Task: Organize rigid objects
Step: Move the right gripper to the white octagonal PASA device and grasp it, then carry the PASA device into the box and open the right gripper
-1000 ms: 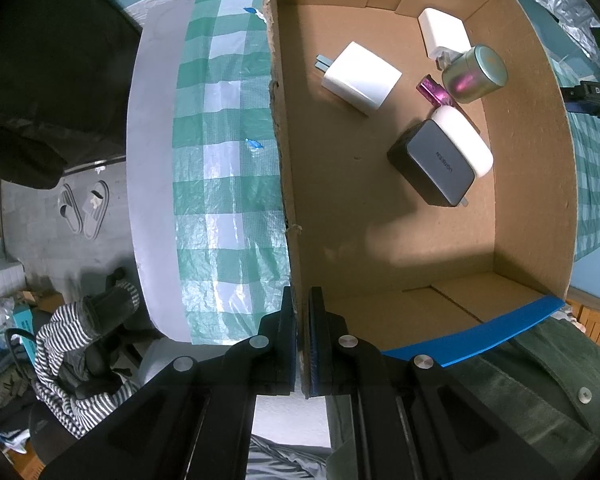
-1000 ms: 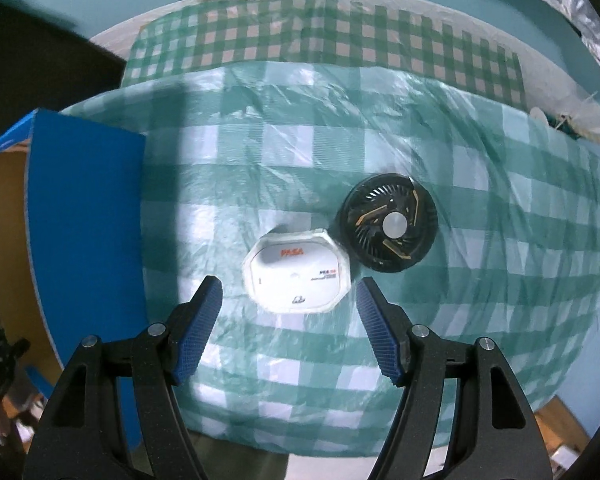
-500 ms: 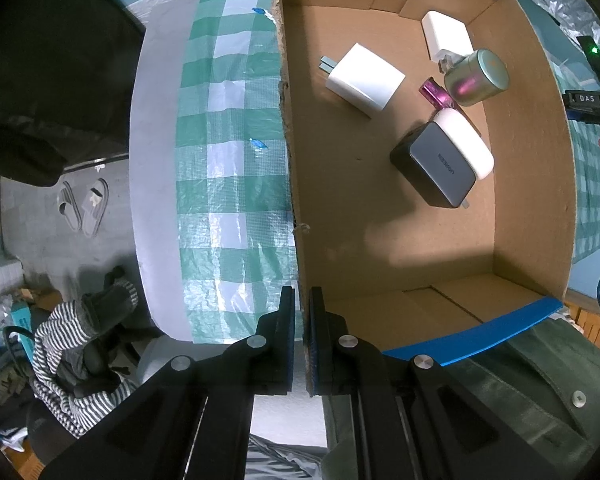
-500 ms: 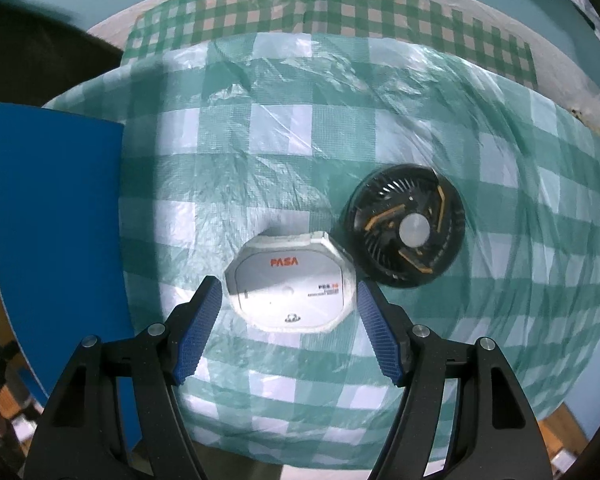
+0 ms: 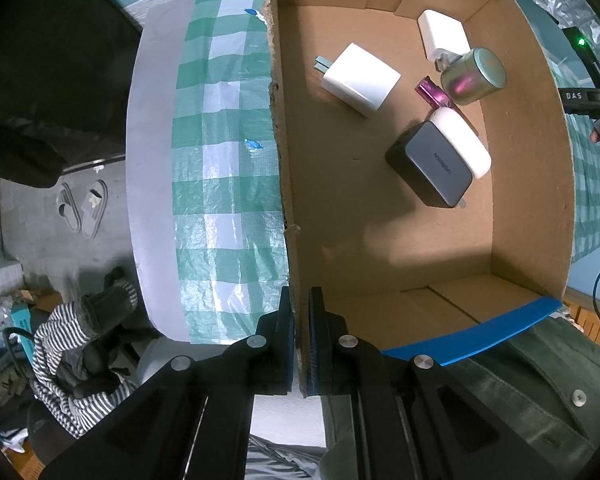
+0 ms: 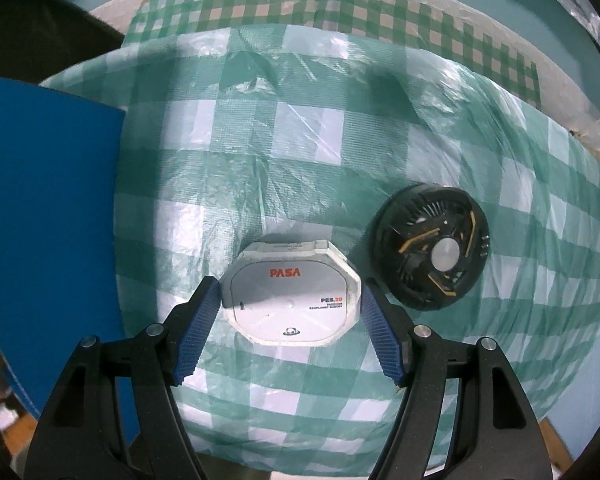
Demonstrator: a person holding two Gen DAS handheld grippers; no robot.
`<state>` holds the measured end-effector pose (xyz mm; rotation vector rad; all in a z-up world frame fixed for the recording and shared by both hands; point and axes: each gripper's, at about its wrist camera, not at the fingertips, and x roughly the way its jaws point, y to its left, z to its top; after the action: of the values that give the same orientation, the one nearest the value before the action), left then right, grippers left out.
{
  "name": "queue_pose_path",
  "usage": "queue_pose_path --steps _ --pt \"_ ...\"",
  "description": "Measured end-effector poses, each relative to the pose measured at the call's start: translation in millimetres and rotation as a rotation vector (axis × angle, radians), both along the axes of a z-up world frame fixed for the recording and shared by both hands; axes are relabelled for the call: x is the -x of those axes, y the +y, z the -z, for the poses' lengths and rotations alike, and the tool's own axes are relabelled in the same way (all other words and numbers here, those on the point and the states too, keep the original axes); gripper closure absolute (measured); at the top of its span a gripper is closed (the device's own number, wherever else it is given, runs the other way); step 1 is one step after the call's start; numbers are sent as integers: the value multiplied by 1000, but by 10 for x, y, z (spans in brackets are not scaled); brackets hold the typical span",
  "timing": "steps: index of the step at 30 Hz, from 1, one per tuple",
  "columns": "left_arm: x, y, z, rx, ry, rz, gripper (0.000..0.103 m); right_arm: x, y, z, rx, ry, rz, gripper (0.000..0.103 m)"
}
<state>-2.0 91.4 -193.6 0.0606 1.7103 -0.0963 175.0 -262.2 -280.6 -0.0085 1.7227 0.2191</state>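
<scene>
The left tool was clamped narrow on the torn side wall of the open brown cardboard box, steadying it on the table's green-and-white checked plastic cloth. Inside the box lay two white plug chargers, a grey charger, a white oval case, a small purple item and a greenish round tin.

The right tool pointed almost straight down with its jaws wide, straddling the white octagonal case with orange "PASA" lettering, which sat on the cloth near the middle of the table, between the box's blue outer wall and a black round cooling fan. The blue pads stood just beside the case's two sides; whether they touched yet could not be told.

To do this pickup well, the tool should probably sink until the pads reach the case's flat side faces, stay centred so both pads meet together, then close squarely. The right finger sat close to the fan, so drifting that way risked nudging it. The slick cloth might let the case slide under a lopsided squeeze.
</scene>
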Motion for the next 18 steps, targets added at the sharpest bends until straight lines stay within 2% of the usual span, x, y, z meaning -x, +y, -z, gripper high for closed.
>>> queue_pose_path --steps 9,18 --pt "-2 2 1 1 2 -3 97 8 159 102 71 -7 -54 32" --pt "4 11 8 3 1 -3 97 93 201 -1 48 6 -64 33"
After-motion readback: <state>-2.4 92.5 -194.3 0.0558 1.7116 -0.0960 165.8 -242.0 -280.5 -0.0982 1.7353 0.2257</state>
